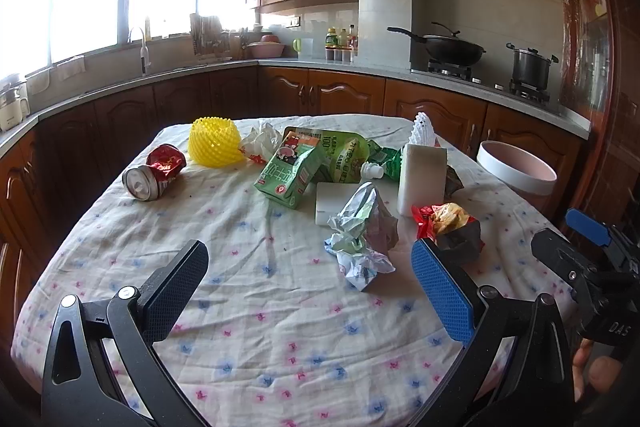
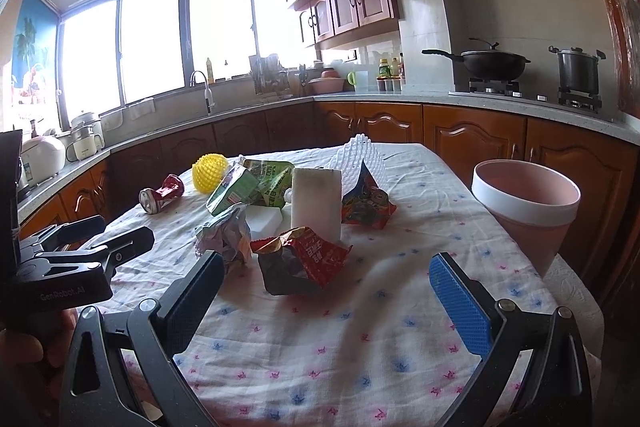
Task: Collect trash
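Trash lies on the table with a flowered cloth (image 1: 248, 307): a crushed red can (image 1: 154, 171), a yellow foam net (image 1: 215, 142), a green carton (image 1: 290, 174), a green pouch (image 1: 344, 155), white foam blocks (image 1: 424, 179), a crumpled silver wrapper (image 1: 362, 239) and a red snack bag (image 1: 450, 227). My left gripper (image 1: 310, 291) is open and empty, above the near cloth, short of the silver wrapper. My right gripper (image 2: 326, 299) is open and empty, just short of the red snack bag (image 2: 304, 259). The pink bin (image 2: 528, 207) stands at the table's right edge.
A white foam net (image 2: 362, 159) and a colourful snack bag (image 2: 366, 205) lie behind the foam block (image 2: 316, 201). Kitchen counters, a sink and a stove with a wok (image 2: 494, 61) and a pot (image 2: 578, 69) surround the table. The left gripper shows in the right wrist view (image 2: 116, 235).
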`<state>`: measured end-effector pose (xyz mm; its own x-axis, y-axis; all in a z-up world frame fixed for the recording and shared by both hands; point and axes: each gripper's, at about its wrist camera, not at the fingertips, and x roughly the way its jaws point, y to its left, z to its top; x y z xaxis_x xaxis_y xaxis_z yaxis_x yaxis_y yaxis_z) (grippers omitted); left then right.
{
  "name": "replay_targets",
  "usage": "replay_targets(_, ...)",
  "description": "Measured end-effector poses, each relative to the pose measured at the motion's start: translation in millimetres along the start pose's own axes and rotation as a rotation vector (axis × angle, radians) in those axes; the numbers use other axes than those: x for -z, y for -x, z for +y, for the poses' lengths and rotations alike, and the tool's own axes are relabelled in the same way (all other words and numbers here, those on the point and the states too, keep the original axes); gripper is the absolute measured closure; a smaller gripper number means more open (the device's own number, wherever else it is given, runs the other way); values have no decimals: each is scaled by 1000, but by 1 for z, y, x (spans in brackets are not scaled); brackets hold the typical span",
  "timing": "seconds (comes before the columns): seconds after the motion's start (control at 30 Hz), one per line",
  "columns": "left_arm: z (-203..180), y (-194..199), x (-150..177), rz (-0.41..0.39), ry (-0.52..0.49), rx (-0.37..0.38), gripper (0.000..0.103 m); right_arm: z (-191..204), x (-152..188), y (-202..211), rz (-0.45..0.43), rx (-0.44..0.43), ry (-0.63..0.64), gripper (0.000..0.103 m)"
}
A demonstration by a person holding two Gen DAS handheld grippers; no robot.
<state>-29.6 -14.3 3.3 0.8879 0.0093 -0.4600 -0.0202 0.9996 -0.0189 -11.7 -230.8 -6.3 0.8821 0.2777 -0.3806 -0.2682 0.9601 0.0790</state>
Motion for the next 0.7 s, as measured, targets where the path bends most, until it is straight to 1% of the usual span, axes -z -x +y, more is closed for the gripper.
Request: replay_targets(0.7,2,-9,4,16,1,10,0,-3,3,-6,14,-17,-11,1)
